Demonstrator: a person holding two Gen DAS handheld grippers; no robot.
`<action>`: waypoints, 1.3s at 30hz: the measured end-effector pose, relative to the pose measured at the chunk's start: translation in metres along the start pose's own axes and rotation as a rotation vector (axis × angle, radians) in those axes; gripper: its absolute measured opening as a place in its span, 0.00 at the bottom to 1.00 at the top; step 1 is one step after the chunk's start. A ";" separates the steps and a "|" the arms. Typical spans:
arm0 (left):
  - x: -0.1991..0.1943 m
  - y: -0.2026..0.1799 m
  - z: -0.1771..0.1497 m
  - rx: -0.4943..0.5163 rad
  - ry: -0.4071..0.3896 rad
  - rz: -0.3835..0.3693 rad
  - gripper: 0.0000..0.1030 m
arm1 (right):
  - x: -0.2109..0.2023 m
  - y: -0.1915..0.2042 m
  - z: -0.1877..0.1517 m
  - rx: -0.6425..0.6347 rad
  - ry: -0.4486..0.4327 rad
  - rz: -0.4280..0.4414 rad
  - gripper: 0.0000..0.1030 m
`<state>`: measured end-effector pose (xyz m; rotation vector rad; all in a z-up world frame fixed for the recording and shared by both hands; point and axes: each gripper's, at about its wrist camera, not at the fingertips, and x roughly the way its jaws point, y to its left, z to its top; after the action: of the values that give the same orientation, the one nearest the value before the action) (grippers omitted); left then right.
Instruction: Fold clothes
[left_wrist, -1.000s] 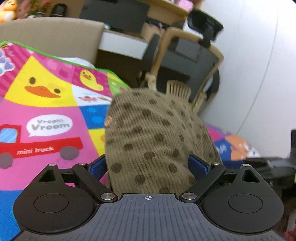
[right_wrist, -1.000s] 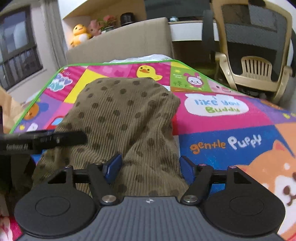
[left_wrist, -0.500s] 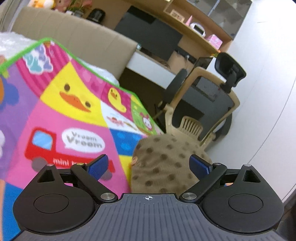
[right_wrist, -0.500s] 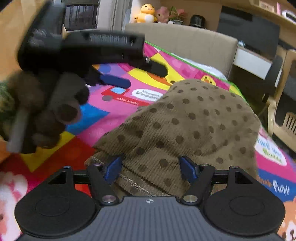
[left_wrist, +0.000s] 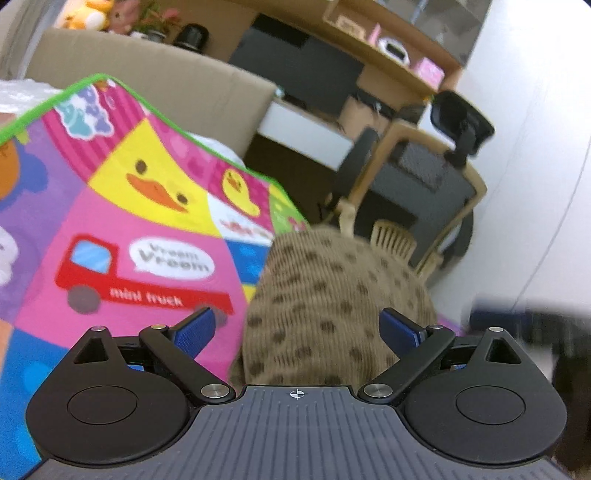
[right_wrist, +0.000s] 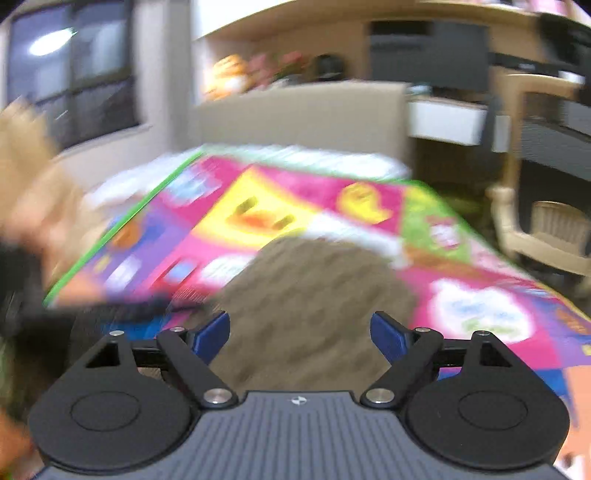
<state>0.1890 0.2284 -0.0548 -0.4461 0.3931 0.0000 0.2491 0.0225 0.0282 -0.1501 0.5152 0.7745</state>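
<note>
A brown corduroy garment with dark dots (left_wrist: 332, 302) lies in a folded heap on the colourful play mat (left_wrist: 122, 206). My left gripper (left_wrist: 297, 328) hovers at its near left edge, open, with the cloth showing between the blue fingertips (left_wrist: 194, 328) but not pinched. The right wrist view is blurred by motion. There the same garment (right_wrist: 310, 295) fills the gap of my right gripper (right_wrist: 301, 332), which is open too. The other gripper shows as a dark blur at the left (right_wrist: 110, 306).
The mat's green edge (left_wrist: 110, 79) borders a beige padded backrest (left_wrist: 166, 85). An office chair (left_wrist: 424, 192) and a small beige plastic chair (left_wrist: 391, 236) stand beyond the mat's far corner. A desk and shelves (left_wrist: 369, 33) line the back wall.
Both grippers stay open while the cameras swing. The left view has dropped back toward the garment. The right view has turned right and blurred, and the left gripper sits lower in it.
</note>
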 end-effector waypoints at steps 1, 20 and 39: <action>0.003 -0.002 -0.003 0.025 0.019 0.011 0.95 | 0.008 -0.003 0.010 0.008 -0.017 -0.025 0.82; 0.006 -0.012 -0.010 0.082 0.054 0.011 0.98 | 0.071 -0.030 0.015 0.063 0.012 -0.223 0.80; -0.008 -0.031 0.026 0.111 0.069 -0.088 0.99 | 0.097 -0.059 -0.041 0.118 0.156 -0.314 0.80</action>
<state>0.1941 0.2119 -0.0176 -0.3540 0.4388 -0.1219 0.3323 0.0290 -0.0589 -0.1779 0.6652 0.4267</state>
